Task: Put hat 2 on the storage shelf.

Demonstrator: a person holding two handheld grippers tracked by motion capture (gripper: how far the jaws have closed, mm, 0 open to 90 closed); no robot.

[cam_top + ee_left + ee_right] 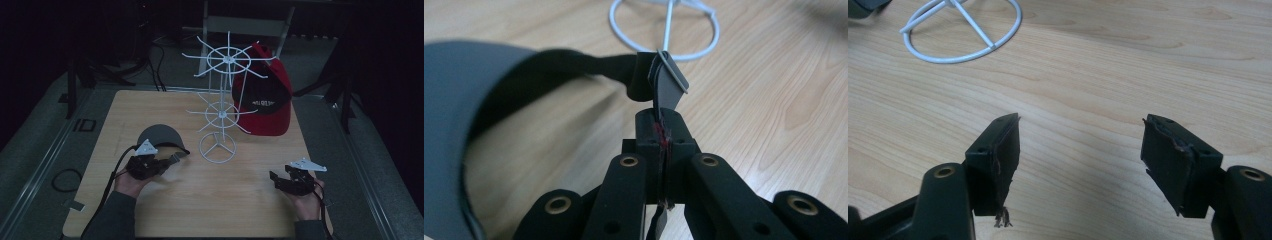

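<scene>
Grey visor (159, 136) strap pinched tight in left tongs (172, 161), lower left; white rack (218, 117) just right of it. Right tongs (276, 179) wide, empty.

We looked down from above the table (250, 200); both gripper views sat low and close over its wood, sharing the white stand's ring base (664, 30)

Dark grey cap (159, 136), brim up, on the wooden table, its back strap (663, 80) pinched between black jaws.
</scene>
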